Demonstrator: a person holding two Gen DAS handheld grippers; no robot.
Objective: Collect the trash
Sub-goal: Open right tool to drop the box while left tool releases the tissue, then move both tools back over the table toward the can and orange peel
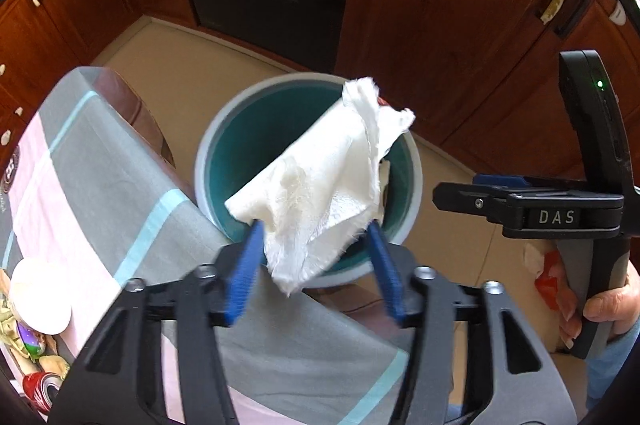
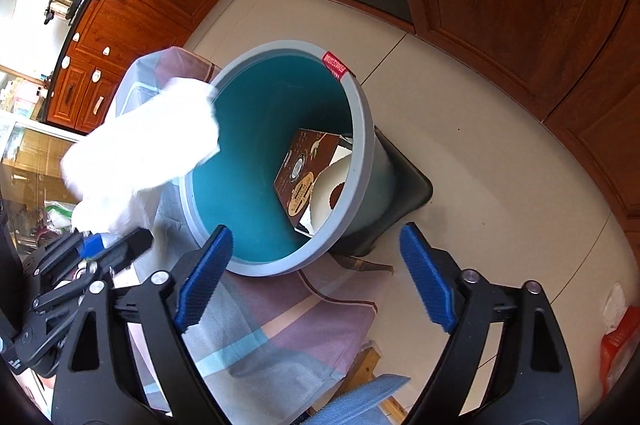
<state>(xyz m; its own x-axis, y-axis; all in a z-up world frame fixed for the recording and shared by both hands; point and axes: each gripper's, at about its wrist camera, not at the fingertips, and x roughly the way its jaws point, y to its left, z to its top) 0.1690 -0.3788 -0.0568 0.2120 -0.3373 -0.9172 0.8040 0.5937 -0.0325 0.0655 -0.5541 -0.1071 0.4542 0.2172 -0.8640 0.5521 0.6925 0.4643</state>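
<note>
Glossy reddish-brown wooden cabinets [image 2: 520,5] with panelled doors curve around the top and right of both views, over a smooth beige tiled floor [image 2: 500,161]. A striped tablecloth [image 1: 100,185] — soft woven fabric in grey, pink and pale blue bands — fills the lower left of the left wrist view.

A round plastic bin [image 2: 362,129], grey at the rim and teal inside, sits mid-frame in both views, its rim against the cloth's edge. In the right wrist view it holds a flat brown printed box [image 2: 298,173] leaning against the inner wall, with something round and white beside it, perhaps a paper plate.

A crumpled white tissue [image 1: 320,177], thin and frayed at its edges, hangs over the bin's mouth. It lies between the blue ribbed pads of the left gripper [image 1: 316,245], whose fingers stand well apart and do not press it.

The right gripper [image 2: 316,261] points steeply down at the bin's near rim, fingers spread wide and holding nothing. At the lower right of the left wrist view a hand [image 1: 604,301] wraps its black handle.
</note>
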